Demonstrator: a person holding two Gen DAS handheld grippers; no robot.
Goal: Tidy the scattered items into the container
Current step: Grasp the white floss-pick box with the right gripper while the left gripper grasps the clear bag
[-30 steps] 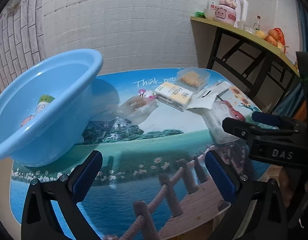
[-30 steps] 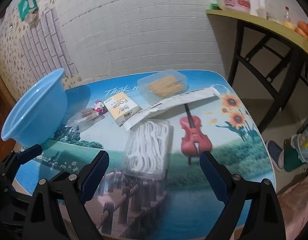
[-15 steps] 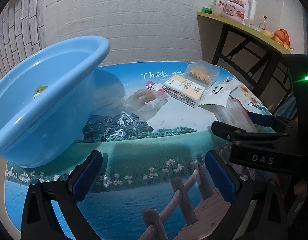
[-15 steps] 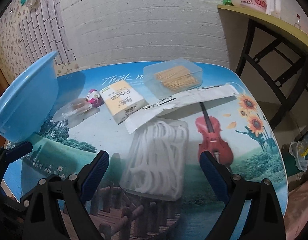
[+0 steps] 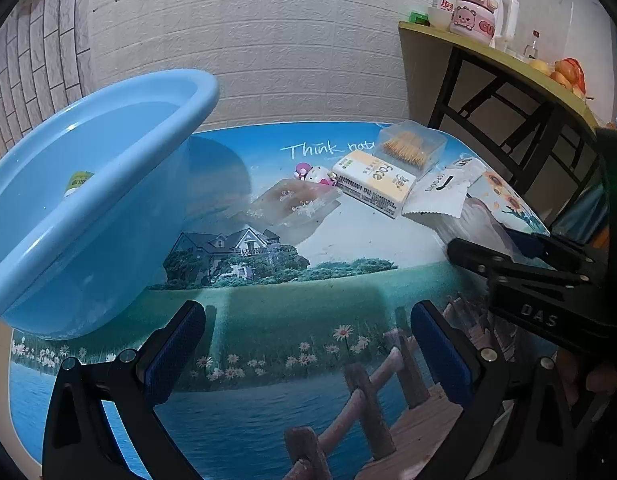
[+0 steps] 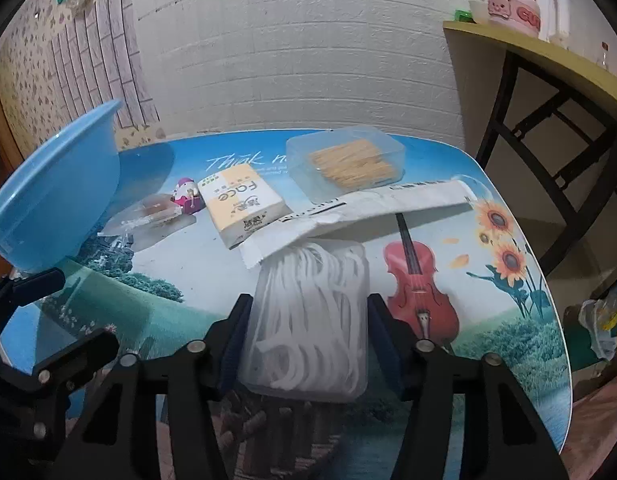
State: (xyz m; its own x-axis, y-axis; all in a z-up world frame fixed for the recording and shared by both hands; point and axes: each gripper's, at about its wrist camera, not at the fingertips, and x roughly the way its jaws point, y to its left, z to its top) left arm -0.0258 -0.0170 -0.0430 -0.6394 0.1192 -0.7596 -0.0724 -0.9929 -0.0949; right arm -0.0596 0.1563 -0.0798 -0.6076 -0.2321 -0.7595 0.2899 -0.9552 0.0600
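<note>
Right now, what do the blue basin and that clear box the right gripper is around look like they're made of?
The blue basin: likely molded plastic, glossy, with highlights along its rolled rim. The clear box, between the right gripper fingers: thin see-through plastic, slightly frosted; white floss-pick-like pieces show through its lid.

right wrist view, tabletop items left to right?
Blue plastic basin → clear wrapped snack packet → small pink-and-white toy figure → yellow-and-white tissue pack → clear plastic box of toothpicks.
</note>
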